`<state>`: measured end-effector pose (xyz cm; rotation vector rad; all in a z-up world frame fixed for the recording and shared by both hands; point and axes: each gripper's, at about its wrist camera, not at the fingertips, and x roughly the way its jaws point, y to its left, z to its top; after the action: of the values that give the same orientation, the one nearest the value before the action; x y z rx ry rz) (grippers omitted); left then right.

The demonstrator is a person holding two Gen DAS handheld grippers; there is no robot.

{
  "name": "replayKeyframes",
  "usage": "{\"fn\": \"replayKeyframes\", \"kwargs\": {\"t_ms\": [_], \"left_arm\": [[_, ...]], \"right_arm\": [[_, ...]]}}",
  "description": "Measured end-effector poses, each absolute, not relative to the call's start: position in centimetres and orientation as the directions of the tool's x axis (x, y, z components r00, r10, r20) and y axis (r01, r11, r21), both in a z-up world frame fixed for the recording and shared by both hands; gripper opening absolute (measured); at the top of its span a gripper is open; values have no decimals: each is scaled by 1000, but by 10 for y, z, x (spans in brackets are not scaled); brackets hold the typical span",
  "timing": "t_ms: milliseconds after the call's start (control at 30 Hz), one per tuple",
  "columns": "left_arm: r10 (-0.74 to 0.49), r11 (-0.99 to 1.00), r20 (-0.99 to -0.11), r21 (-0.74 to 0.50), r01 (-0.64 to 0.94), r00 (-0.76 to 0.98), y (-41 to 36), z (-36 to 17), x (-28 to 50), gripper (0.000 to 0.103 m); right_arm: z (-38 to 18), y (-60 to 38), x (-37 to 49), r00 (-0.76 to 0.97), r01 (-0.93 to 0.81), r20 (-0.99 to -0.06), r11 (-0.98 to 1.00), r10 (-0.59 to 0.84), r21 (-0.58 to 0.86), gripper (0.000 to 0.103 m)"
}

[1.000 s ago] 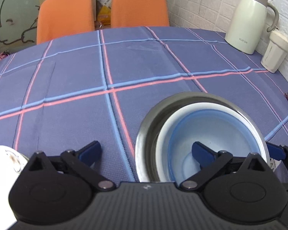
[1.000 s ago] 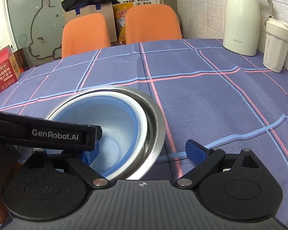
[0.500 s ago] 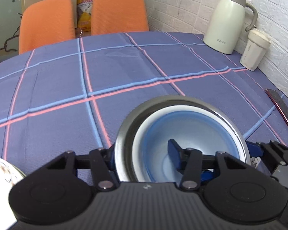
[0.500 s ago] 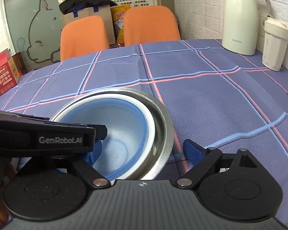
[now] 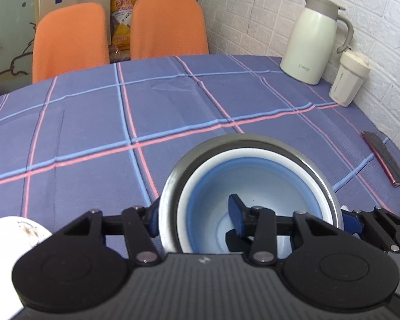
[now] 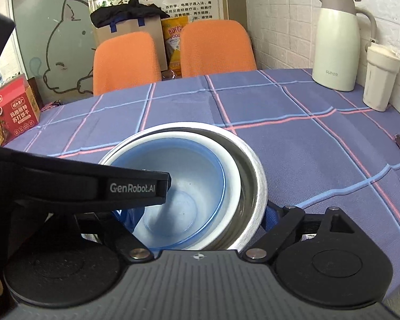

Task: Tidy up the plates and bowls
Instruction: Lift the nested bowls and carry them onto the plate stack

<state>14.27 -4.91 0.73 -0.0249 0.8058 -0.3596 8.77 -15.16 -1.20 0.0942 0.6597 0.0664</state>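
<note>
- The nested stack sits between both sets of jaws: a blue bowl point(image 5: 253, 186) inside a white bowl point(image 5: 197, 176), both inside a steel bowl point(image 5: 253, 140) that rests on the counter point(image 5: 93, 122) with its checked cloth.
- The left gripper point(image 5: 193, 213) has narrowed its jaws over the stack's near wall, one blue finger outside the steel rim and the other inside the blue bowl; it appears to be pinching all three walls together.
- The right gripper point(image 6: 200, 213) straddles the opposite near side the same way, one finger outside the steel rim, the other hidden under the left tool; whether its jaws actually bear on the rim I cannot tell.
- Risk: pads on smooth steel and glossy plastic could slip, so a lift might tip the stack toward the far side of the jaws.
- Risk: the inner bowls sit off-centre, so uneven pulling by the two grippers could shift them or pop one loose.
- Risk: the two tools overlap closely; any twist may knock one against the other.
- Outward, a stained white plate point(image 5: 10, 240) lies left of the left jaws, not yet stacked; a thermos jug point(image 5: 314, 40) and cream tumbler point(image 5: 349, 80) stand well beyond.
</note>
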Motion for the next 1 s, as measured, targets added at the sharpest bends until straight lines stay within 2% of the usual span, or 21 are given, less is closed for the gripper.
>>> {"fn": "replayKeyframes", "kwargs": {"t_ms": [133,333,567,800,933,1000], "left_arm": [[-329,942,-680,-187,279,655,-25,23,135,43],[-214,977,-673,-143,159,708,35,38,106,43],[-91,993,-713,-120,7,695,106,24,78,43],[-86,987,-732,-155,-41,676,142,4,65,43],[-133,981,-723,-195,-16,678,149,-2,64,44],[-153,977,-717,-212,-4,681,150,-4,64,48]], "right_arm": [[3,-136,82,806,-72,-581,993,115,97,75],[15,-83,76,799,-221,-551,970,239,101,76],[3,-22,71,722,-362,-584,922,370,137,76],[-6,6,60,682,-405,-622,907,383,114,76],[-11,7,60,682,-389,-636,915,362,104,77],[-13,5,61,679,-380,-638,918,363,118,77]]}}
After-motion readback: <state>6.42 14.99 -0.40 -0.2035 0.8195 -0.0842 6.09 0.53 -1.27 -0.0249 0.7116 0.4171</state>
